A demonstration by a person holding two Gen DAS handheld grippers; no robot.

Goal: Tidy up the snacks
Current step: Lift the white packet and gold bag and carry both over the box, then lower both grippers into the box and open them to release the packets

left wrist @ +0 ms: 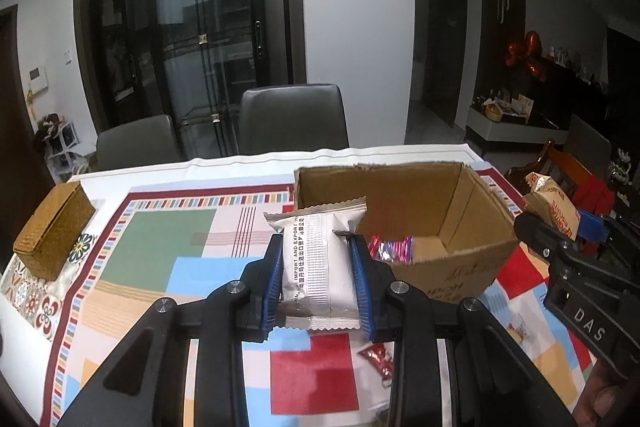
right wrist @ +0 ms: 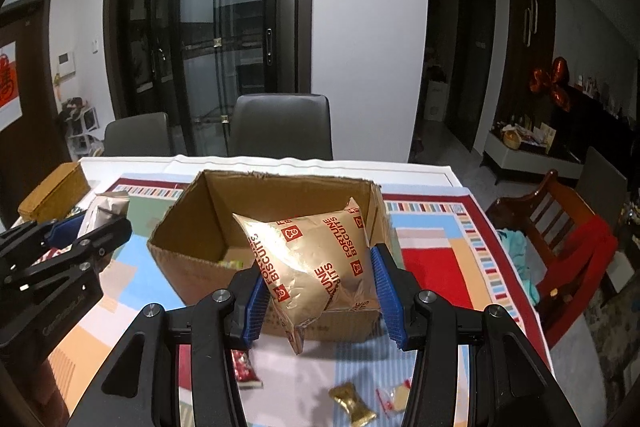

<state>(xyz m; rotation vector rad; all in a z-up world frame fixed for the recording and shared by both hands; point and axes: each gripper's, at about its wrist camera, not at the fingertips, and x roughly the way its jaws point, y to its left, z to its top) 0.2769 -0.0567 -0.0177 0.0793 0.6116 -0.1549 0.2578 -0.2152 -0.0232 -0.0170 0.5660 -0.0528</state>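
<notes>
A: What is each tool holding now?

B: The left tool (left wrist: pixel 316 267) is clamping a white snack packet (left wrist: pixel 316 259) by its two long sides, at the lower middle of the left wrist view. The right tool (right wrist: pixel 320 291) is clamping a gold biscuit bag (right wrist: pixel 320 259) in the same way, at the lower middle of the right wrist view. Both packs are hanging above the counter (left wrist: pixel 160 239), just in front of the open cardboard box (right wrist: pixel 280 195).

A: How will these packs be handling?

B: I am judging them as light and soft. The gold bag is looking puffed with air, so the foil may be slipping or denting, and the biscuits inside may be breaking if the pads are squeezing harder. The white packet is flatter and stiffer; its crimped ends are sticking out above and below the pads. Holding at the middle of the sides seems the safest place.

A: What is hard to see?

B: The gold bag is covering part of the box floor. In the left view a pink wrapper (left wrist: pixel 390 249) is lying inside the box. Small sweets are lying on the counter at the bottom of the right view, such as a gold candy (right wrist: pixel 352 403) and a red packet (right wrist: pixel 246 367), partly hidden by the tool.
</notes>
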